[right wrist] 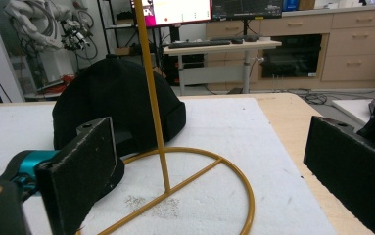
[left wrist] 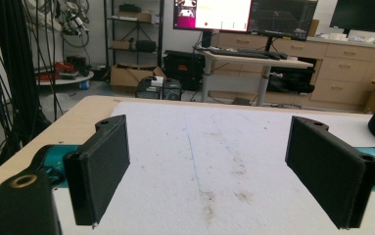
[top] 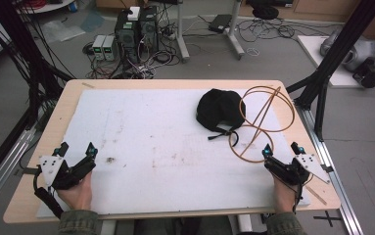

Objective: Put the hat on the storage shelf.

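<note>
Cap (top: 218, 110) black | stand (top: 263, 120) brass wire | writing unreadable

A robotics lab is showing here. Black desktop computer towers (top: 137, 30) are sitting among tangled cables on the grey floor (top: 214, 54). Lit monitors (left wrist: 213, 14) are glowing beyond the desk's far edge.

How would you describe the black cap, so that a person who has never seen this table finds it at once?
Start from the white foam sheet that covers the wooden table and look to its far right part. There a golden wire stand with a round base and a thin upright rod stands, and the black cap lies directly to its left. It is the one soft, dark, dome-shaped thing, unlike the thin metal hoops beside it.
</note>
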A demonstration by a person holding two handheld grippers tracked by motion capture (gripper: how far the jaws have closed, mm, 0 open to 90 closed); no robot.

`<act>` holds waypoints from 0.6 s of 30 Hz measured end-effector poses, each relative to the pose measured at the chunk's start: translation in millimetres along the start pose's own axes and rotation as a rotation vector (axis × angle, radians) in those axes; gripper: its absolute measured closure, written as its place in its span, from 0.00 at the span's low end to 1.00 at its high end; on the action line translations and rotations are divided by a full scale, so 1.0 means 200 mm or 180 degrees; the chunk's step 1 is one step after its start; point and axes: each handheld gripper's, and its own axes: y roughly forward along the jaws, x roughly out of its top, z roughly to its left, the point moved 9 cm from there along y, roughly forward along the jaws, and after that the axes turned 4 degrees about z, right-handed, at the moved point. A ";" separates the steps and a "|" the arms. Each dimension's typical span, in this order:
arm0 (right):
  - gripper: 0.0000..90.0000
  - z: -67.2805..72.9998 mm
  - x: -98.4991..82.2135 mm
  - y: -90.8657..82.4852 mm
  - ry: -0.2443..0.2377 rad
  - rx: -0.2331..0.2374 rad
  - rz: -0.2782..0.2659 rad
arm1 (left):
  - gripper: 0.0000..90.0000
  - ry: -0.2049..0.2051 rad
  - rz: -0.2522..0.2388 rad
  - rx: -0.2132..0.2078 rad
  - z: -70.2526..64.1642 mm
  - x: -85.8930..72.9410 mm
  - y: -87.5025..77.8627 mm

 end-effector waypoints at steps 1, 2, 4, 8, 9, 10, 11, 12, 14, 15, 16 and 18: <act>0.05 0.00 0.00 0.00 -0.0006 0.0000 0.0002 | 0.19 -0.0013 -0.0005 0.0007 0.00 0.00 0.00; 0.05 0.00 0.00 0.00 -0.0012 0.0004 0.0004 | 0.18 -0.0014 -0.0007 0.0010 0.00 0.00 0.00; 0.05 0.00 0.00 0.00 -0.0025 0.0006 0.0000 | 0.19 -0.0017 -0.0006 0.0019 0.01 0.00 0.00; 0.05 0.00 0.00 0.00 -0.0013 0.0002 0.0002 | 0.21 -0.0038 0.0010 0.0112 0.02 0.00 0.00; 0.05 0.00 0.00 0.00 -0.0009 0.0009 0.0002 | 0.21 -0.0040 0.0009 0.0114 0.02 0.00 0.00; 0.05 0.00 0.00 0.00 -0.0012 0.0008 0.0007 | 0.20 -0.0036 0.0012 0.0113 0.02 0.00 0.00; 0.05 0.00 0.00 0.00 -0.0014 0.0007 0.0009 | 0.20 -0.0036 0.0012 0.0113 0.02 0.00 0.00; 0.05 0.00 -0.01 0.00 -0.0019 0.0012 0.0012 | 0.20 -0.0031 0.0021 0.0107 0.02 0.00 0.00; 0.05 0.00 -0.01 0.00 -0.0010 0.0013 0.0026 | 0.20 -0.0027 0.0037 0.0097 0.02 0.00 0.00; 0.05 0.00 -0.01 0.00 0.0001 0.0019 0.0031 | 0.19 -0.0027 0.0037 0.0097 0.02 0.00 0.00; 0.05 0.00 -0.01 0.00 -0.0003 0.0023 0.0040 | 0.19 -0.0030 0.0052 0.0084 0.02 -0.01 0.00; 0.05 0.00 -0.01 0.01 -0.0013 0.0020 0.0038 | 0.19 -0.0019 0.0046 0.0074 0.01 -0.01 0.00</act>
